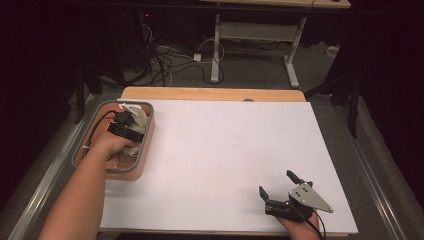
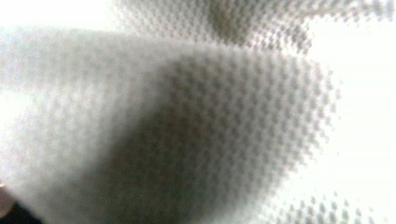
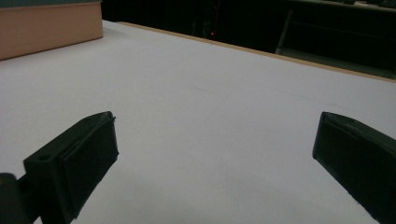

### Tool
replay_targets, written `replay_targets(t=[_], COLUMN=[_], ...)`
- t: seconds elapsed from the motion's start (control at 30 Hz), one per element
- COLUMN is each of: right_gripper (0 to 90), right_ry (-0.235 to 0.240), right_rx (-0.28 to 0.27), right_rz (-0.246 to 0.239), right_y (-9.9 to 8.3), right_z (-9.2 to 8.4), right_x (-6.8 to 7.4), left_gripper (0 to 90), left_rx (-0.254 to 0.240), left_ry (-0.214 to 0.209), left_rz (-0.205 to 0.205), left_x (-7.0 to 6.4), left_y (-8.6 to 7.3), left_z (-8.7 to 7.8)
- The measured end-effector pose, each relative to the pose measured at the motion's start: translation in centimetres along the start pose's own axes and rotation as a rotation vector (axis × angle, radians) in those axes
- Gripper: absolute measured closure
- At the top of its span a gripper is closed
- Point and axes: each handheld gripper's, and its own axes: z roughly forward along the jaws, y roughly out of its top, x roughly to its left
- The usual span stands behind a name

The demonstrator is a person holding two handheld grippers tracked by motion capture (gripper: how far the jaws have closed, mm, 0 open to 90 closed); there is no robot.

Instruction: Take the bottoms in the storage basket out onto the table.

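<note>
Left tool [image 1: 127,120] points down at far left, forearm reaching in from the near edge. Right tool [image 1: 280,186] rests low at near right, jaws spread wide.

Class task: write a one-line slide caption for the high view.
Left gripper reaches into the salmon-sided bin of crumpled white paper towels; right gripper rests open.

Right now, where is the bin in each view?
High view: the bin sits at the table's left edge, with a hand reaching into it.
Left gripper view: the bin's sides are hidden behind the white cloth lying in it.
Right gripper view: its orange wall is at top left.
Shared landmark: the white tabletop, in the high and right gripper views.
</note>
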Motion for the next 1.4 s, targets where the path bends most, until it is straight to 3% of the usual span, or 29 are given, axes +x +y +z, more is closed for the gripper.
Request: replay_targets(t=[0.37, 0.63, 0.9, 1.33, 1.4], right_gripper=[0.8, 0.8, 0.9, 0.9, 0.9], right_ry=[0.006, 0.004, 0.002, -0.001, -0.004], right_rx=[0.004, 0.003, -0.002, 0.0, 0.001], right_rz=[-0.002, 0.011, 0.005, -0.001, 0.001], right_y=[-0.1, -0.1, -0.2, -0.2, -0.3], right_z=[0.1, -0.1, -0.4, -0.4, -0.4], right_x=[0.2, 0.1, 0.0, -0.2, -0.1], left_gripper=[57.2, 58.5, 58.7, 58.2, 58.1], left_rx=[-0.064, -0.032, -0.022, 0.12, 0.138], left_ry=[-0.014, 0.026, 0.037, 0.135, 0.168], left_rz=[0.028, 0.088, 0.091, 0.13, 0.137], left_x=[0.1, -0.4, -0.4, -0.4, -0.5], left_y=[-0.9, -0.3, -0.4, -0.5, -0.6], left_z=[0.0, -0.3, -0.7, -2.1, -2.3])
